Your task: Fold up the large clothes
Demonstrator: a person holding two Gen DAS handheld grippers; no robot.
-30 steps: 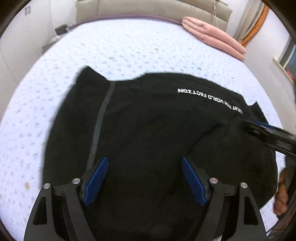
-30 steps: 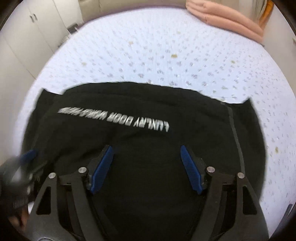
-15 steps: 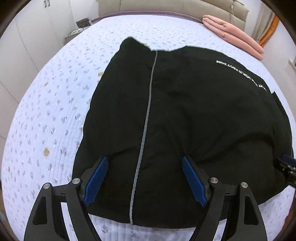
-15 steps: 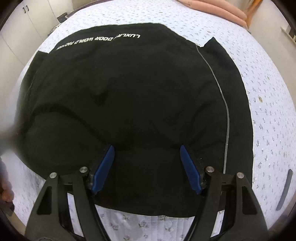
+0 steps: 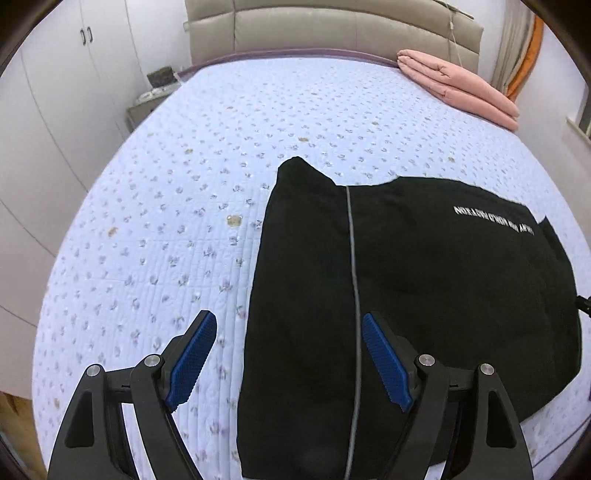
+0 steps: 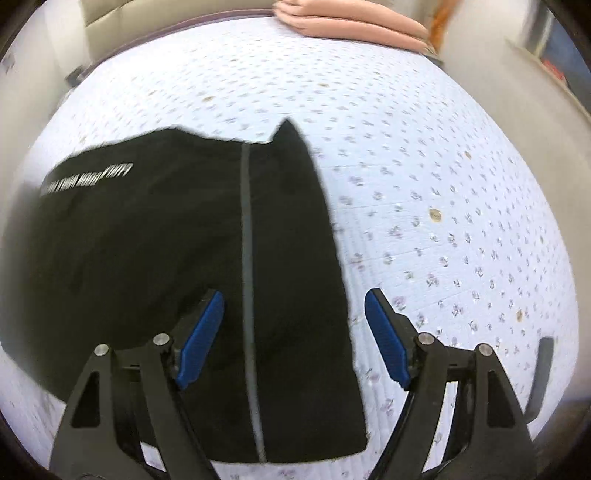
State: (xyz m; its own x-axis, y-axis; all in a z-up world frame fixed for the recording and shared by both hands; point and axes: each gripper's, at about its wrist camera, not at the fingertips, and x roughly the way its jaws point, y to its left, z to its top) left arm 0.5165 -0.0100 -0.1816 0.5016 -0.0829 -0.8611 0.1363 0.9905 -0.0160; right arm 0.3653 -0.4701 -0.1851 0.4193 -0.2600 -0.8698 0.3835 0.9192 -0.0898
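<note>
A black garment (image 5: 424,288) with white lettering and a thin grey stripe lies folded flat on the bed. My left gripper (image 5: 288,360) is open and empty, above the garment's left edge, one blue pad (image 5: 192,362) over the bedspread and the other over the cloth. In the right wrist view the garment (image 6: 166,251) fills the left side. My right gripper (image 6: 293,338) is open and empty above the garment's right edge, with its left pad (image 6: 199,338) over the cloth.
The bed has a light blue floral quilt (image 5: 177,206). A folded pink blanket (image 5: 458,86) lies at the far right by the beige headboard (image 5: 332,33). White wardrobes (image 5: 48,110) and a nightstand (image 5: 147,103) stand left of the bed.
Both grippers have moved outward: the left now sits over the garment's left edge, the right over its right edge. Both views have tilted up to show more of the bed.
</note>
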